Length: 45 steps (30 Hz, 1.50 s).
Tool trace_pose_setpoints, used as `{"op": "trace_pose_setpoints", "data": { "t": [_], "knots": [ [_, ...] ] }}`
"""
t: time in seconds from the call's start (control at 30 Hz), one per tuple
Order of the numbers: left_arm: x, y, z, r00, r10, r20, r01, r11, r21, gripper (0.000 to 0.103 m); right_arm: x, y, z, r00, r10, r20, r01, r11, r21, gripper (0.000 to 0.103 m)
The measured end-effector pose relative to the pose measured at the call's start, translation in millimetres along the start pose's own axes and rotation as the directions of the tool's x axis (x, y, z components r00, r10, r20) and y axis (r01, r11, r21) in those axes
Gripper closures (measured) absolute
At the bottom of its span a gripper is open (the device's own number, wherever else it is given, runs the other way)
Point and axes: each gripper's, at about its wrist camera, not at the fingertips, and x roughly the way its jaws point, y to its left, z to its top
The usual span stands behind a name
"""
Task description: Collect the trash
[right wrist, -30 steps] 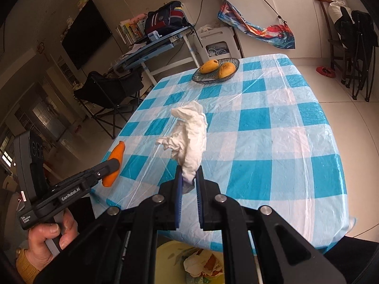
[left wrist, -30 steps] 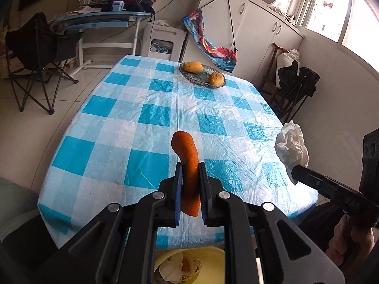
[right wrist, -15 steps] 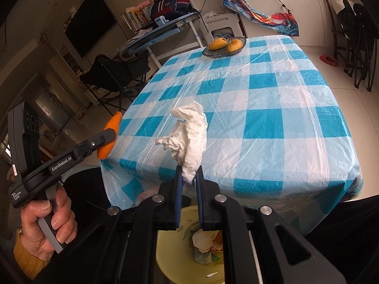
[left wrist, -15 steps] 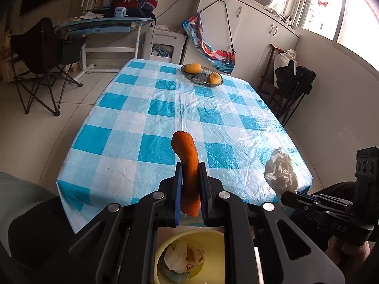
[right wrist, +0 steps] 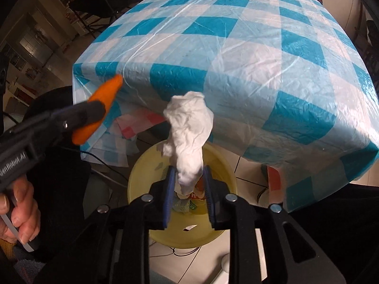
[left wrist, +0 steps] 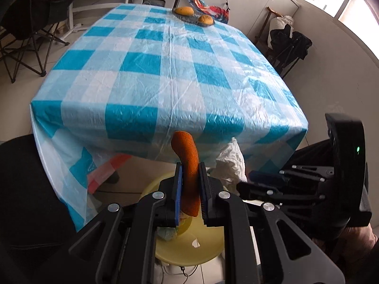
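Note:
My left gripper [left wrist: 189, 170] is shut on an orange peel strip [left wrist: 188, 165] and holds it above the yellow bin [left wrist: 203, 250] on the floor in front of the table. The peel also shows at the left of the right wrist view [right wrist: 101, 108]. My right gripper [right wrist: 188, 172] stands over the same yellow bin [right wrist: 146, 163] with a crumpled white tissue [right wrist: 189, 132] between its jaws. The jaws stand wider apart than before, and the tissue still sits upright between them. The tissue also shows in the left wrist view [left wrist: 231, 161]. The bin holds some trash.
The table with the blue-and-white checked cloth [left wrist: 165, 71] stands just beyond the bin, its cloth hanging over the near edge. A plate of mangoes [left wrist: 194, 16] sits at the far end. Folding chairs stand at the left [left wrist: 26, 30] and right [left wrist: 289, 45].
Both grippers have dropped from above the table edge to low over the yellow bin. The right jaws have spread apart around the tissue. The left stays shut on the peel.

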Motion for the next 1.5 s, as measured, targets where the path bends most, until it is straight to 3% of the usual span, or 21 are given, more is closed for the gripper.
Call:
{"op": "trace_pose_setpoints", "data": {
  "t": [0.1, 0.2, 0.3, 0.37, 0.4, 0.47, 0.7, 0.83, 0.93, 1.1, 1.5],
  "knots": [
    [13.3, -2.4, -17.0, 0.994, -0.030, -0.103, 0.033, 0.999, 0.029, 0.090, -11.4, -15.2, 1.1, 0.998, 0.002, 0.057, -0.007, 0.997, 0.079, 0.057],
    [15.7, -4.8, -25.5, 0.993, -0.017, -0.118, 0.023, 0.998, 0.050, 0.089, -28.8, -20.7, 0.6, 0.987, 0.009, 0.160, -0.027, 0.993, 0.111, 0.048],
    [3.6, -5.4, -23.6, 0.999, -0.001, -0.048, 0.003, 0.999, 0.050, 0.079, -48.0, -22.4, 0.5, 0.963, -0.012, 0.271, -0.023, 0.992, 0.126, 0.040],
    [-12.1, -6.1, -19.8, 0.998, 0.041, 0.047, -0.043, 0.998, 0.053, 0.053, -60.9, -22.8, 0.5, 0.941, -0.047, 0.336, 0.000, 0.990, 0.139, 0.034],
    [-20.3, -6.2, -17.1, 0.993, 0.062, 0.097, -0.067, 0.996, 0.051, 0.048, -68.1, -21.3, 2.2, 0.928, -0.072, 0.366, 0.019, 0.989, 0.147, 0.031],
    [-34.1, -6.8, -14.9, 0.979, 0.100, 0.177, -0.109, 0.993, 0.041, 0.035, -79.7, -16.7, 1.2, 0.894, -0.127, 0.429, 0.066, 0.986, 0.155, 0.027],
    [-71.5, -12.1, -8.8, 0.914, 0.188, 0.361, -0.208, 0.978, 0.016, 0.018, -112.1, 0.1, -6.5, 0.752, -0.246, 0.612, 0.206, 0.969, 0.136, 0.017],
    [-91.6, -16.5, -6.0, 0.861, 0.241, 0.447, -0.270, 0.963, 0.002, 0.007, -120.8, 6.8, -11.9, 0.702, -0.267, 0.660, 0.248, 0.961, 0.125, 0.015],
    [-98.9, -16.5, -2.6, 0.844, 0.259, 0.471, -0.292, 0.957, -0.003, 0.007, -120.1, 5.7, -13.1, 0.702, -0.276, 0.656, 0.249, 0.959, 0.136, 0.014],
    [-100.0, -16.7, -1.1, 0.845, 0.284, 0.453, -0.314, 0.949, -0.008, 0.007, -119.3, 2.4, -14.3, 0.710, -0.285, 0.644, 0.242, 0.958, 0.156, 0.013],
    [-99.4, -19.4, -2.2, 0.830, 0.304, 0.467, -0.341, 0.940, -0.007, 0.007, -110.5, 2.1, -13.1, 0.740, -0.289, 0.607, 0.249, 0.957, 0.151, 0.010]
  ]
}}
